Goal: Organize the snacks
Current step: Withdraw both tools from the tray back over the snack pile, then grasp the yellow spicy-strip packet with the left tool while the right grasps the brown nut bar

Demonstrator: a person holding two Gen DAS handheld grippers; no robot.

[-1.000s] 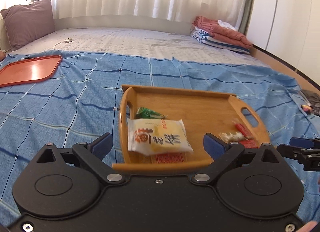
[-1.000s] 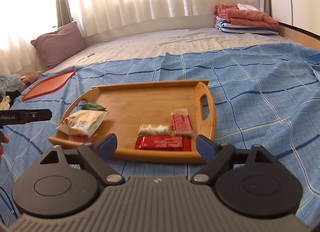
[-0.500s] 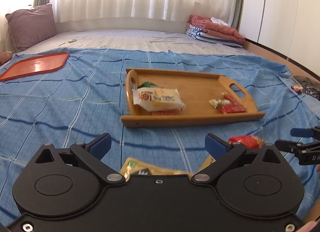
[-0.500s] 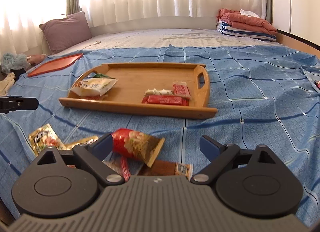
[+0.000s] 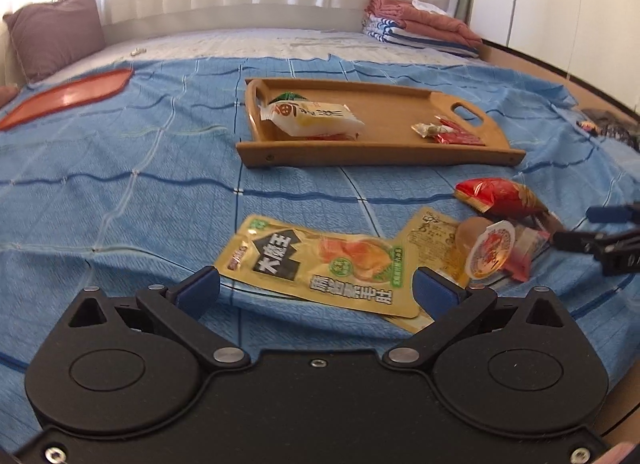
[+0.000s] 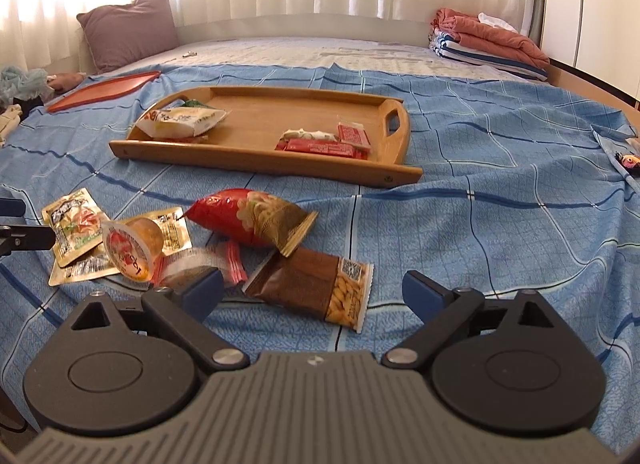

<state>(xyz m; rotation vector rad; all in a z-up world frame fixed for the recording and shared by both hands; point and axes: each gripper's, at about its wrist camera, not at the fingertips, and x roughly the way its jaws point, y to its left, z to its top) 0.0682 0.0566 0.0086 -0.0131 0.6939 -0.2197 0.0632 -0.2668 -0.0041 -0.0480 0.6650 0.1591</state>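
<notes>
Plainly, the gold pouch (image 5: 320, 264) and brown peanut packet (image 6: 316, 288), on the blue sheet (image 5: 120, 192) nearer than the bamboo tray (image 5: 380, 156), look light, limp, slick; pinch edges. Left gripper (image 5: 316, 288) and right gripper (image 6: 312, 290) have just been opening, jaws wide, pinching nothing.

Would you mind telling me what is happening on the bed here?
A person with a gripper in each hand is sorting snacks. Some packets already lie in the wooden tray; more lie loose on the blue sheet. The left gripper, jaws just opened wide, hangs over the yellow pouch; the right gripper, likewise opened, over the brown peanut packet. Neither holds anything.
</notes>
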